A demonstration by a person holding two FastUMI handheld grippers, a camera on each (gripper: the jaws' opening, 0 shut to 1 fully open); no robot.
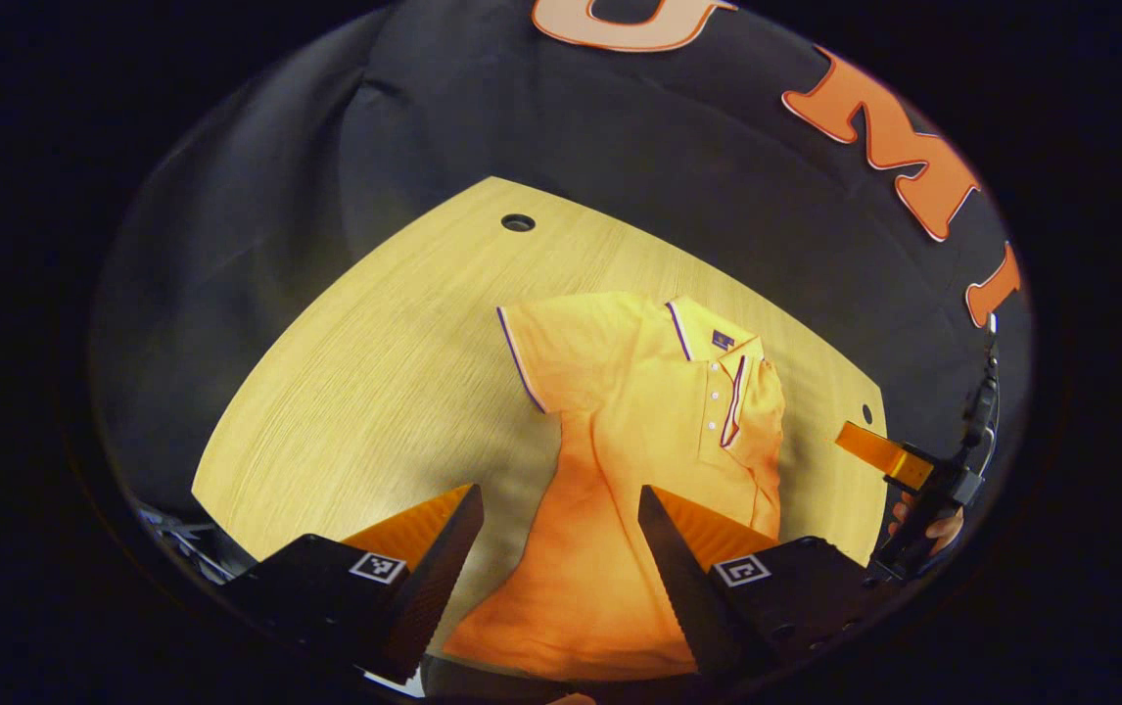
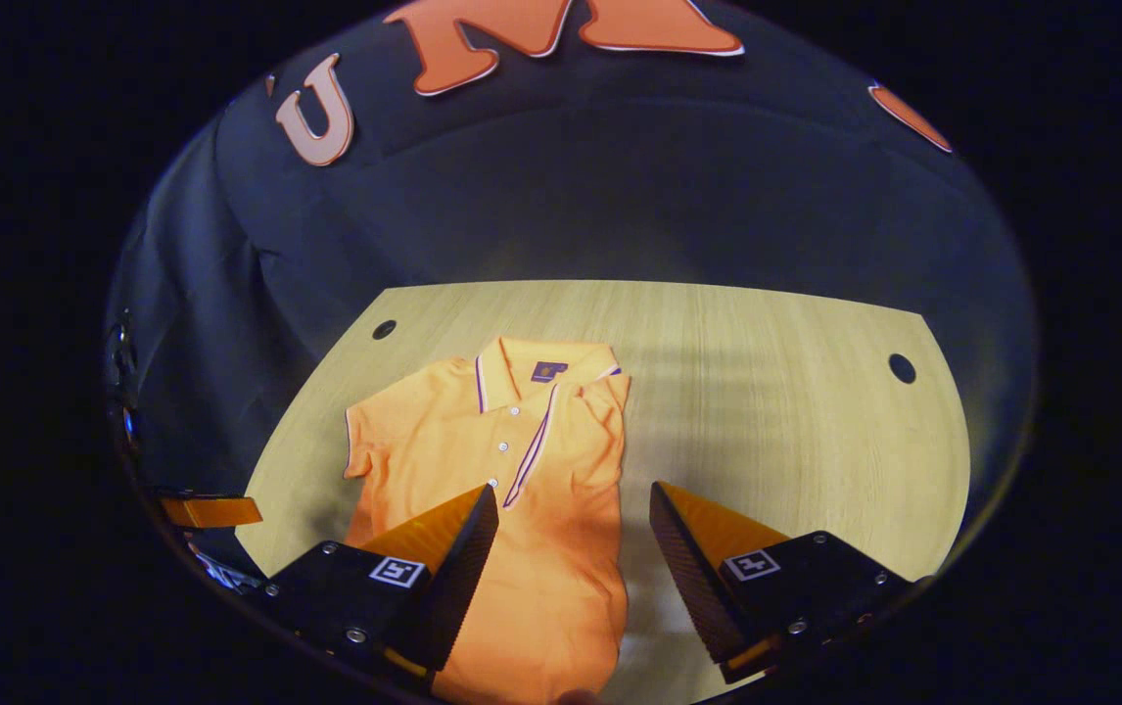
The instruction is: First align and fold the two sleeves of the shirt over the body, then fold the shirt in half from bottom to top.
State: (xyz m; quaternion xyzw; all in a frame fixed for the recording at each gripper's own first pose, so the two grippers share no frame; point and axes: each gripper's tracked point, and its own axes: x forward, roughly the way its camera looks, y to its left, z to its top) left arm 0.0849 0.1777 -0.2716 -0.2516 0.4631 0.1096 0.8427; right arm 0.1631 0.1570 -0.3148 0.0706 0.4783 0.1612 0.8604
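Observation:
An orange polo shirt (image 1: pixel 639 460) lies face up on the wooden table (image 1: pixel 375 392), collar (image 1: pixel 708 338) away from me. One sleeve (image 1: pixel 532 357) lies spread flat to the side. The other sleeve (image 1: pixel 767 421) is folded in over the body. My left gripper (image 1: pixel 559 490) hovers open above the shirt's lower half, nothing between its fingers. In the right gripper view the same shirt (image 2: pixel 522 460) shows its folded sleeve (image 2: pixel 600 416) and its spread sleeve (image 2: pixel 370 441). My right gripper (image 2: pixel 573 487) is open above the shirt's folded side and holds nothing.
The table has round cable holes (image 1: pixel 518 222) (image 2: pixel 902 368) near its far corners. A hand (image 1: pixel 938 529) holds the right gripper (image 1: pixel 889 455) past the shirt's edge. The left gripper (image 2: pixel 209 511) pokes in at the left rim. Bare wood (image 2: pixel 796 441) lies beside the shirt.

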